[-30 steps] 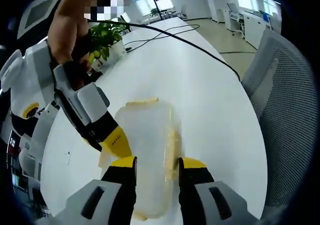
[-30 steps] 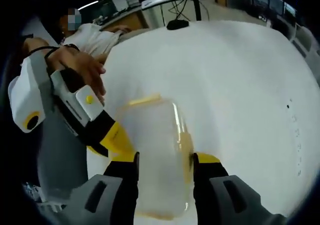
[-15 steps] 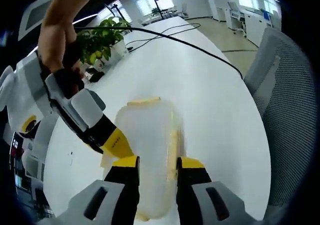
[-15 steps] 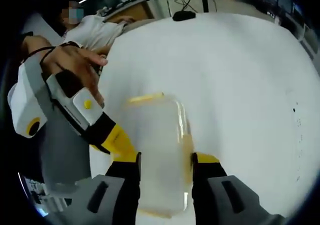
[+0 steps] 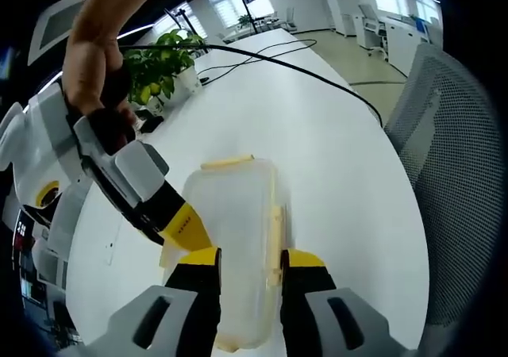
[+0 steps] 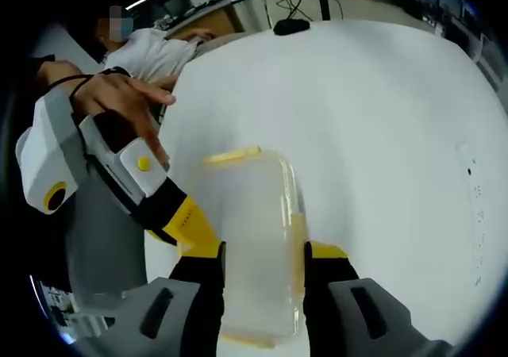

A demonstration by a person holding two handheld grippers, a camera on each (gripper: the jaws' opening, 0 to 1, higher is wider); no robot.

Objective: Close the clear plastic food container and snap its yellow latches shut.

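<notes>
Each gripper, the left gripper [image 5: 246, 263] and the right gripper [image 6: 263, 258], has grey moulded bodies with dark oval slots, black jaws and yellow tips. Seen from the other view, each tool has a white housing [image 6: 44, 163] with a yellow-ringed round part, a grey and white block with a small yellow dot [image 6: 143, 164], a black neck and a yellow jaw bearing small black marks [image 5: 184, 226]. The hand [image 6: 119, 103] wears a dark thin band at the wrist, the person wears a white short-sleeved top [image 6: 155, 55], and a bare arm [image 5: 99, 32] shows above the tool.
</notes>
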